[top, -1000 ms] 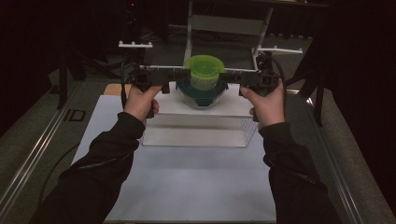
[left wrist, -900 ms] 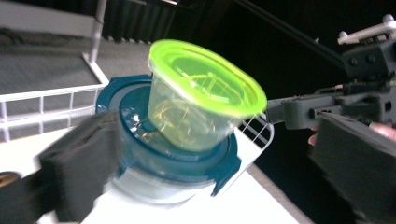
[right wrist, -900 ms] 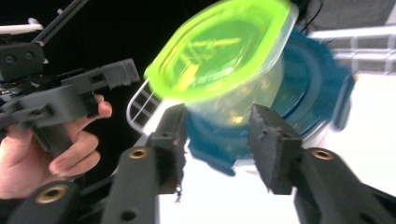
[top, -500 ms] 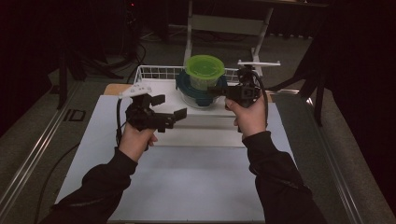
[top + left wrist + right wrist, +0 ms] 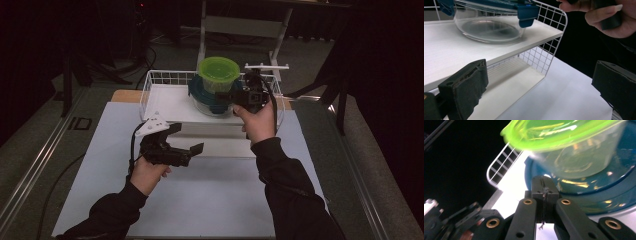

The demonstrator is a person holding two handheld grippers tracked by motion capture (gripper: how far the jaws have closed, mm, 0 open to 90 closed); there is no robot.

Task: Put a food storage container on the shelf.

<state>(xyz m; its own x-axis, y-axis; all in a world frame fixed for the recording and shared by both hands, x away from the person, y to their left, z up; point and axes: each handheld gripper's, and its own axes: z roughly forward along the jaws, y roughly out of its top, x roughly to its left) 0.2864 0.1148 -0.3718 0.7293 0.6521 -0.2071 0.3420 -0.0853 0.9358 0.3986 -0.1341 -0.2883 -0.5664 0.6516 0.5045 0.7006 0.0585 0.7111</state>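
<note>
A clear tub with a green lid (image 5: 218, 72) (image 5: 564, 135) sits on a round glass container with a blue lid (image 5: 207, 97) (image 5: 489, 23) (image 5: 599, 190), on top of a white wire shelf (image 5: 165, 102) (image 5: 446, 52). My right gripper (image 5: 227, 96) (image 5: 544, 188) is shut with nothing between its jaws, its tips at the blue lid's right side, just below the tub. My left gripper (image 5: 187, 139) (image 5: 541, 92) is wide open and holds nothing, in front of the shelf and below its top board, pointing right.
The shelf stands on a white mat (image 5: 200, 200) that covers the table. A lower shelf board (image 5: 509, 92) lies under the top one. The right hand (image 5: 604, 15) is close above the left gripper's line of sight. Dark stands and a white frame (image 5: 240, 25) lie beyond the table.
My left gripper has pulled back from the shelf's left side to the front of it, lower and nearer the person. The right gripper moved left, up against the stacked containers.
</note>
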